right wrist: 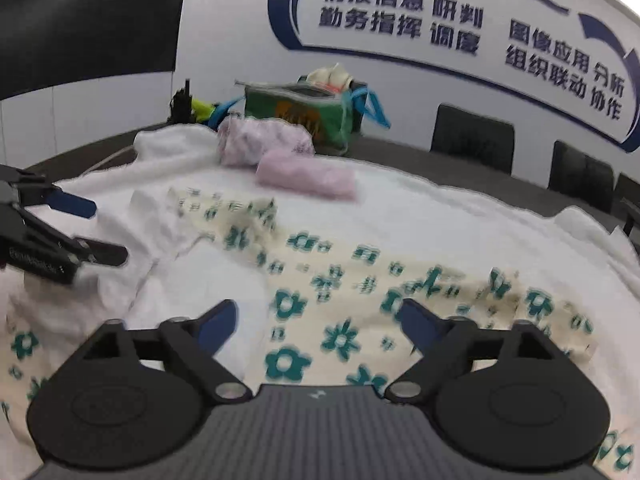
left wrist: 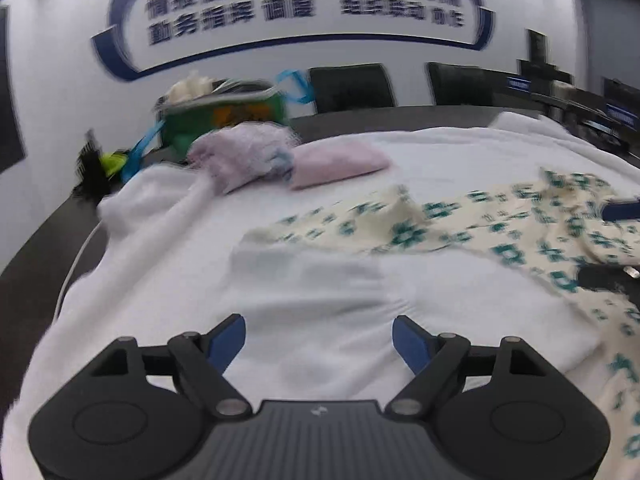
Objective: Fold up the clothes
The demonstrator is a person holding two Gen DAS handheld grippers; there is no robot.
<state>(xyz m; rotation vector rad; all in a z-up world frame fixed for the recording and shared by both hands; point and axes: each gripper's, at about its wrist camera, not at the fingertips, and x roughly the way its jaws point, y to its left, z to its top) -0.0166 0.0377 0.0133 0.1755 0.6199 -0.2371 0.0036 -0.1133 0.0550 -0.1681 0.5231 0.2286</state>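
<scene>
A cream garment with teal flower print lies spread and rumpled on a white cloth that covers the table. My right gripper hovers open just above the garment, with nothing between its blue pads. My left gripper stands open over bare white cloth, and the garment lies to its right. In the left wrist view the right gripper shows at the right edge over the garment. In the right wrist view the left gripper shows at the left, open.
A folded pink cloth and a pink-white bundle lie at the far side. Behind them stands a green bag with blue straps. Dark chairs line the wall. The dark table edge shows at the left.
</scene>
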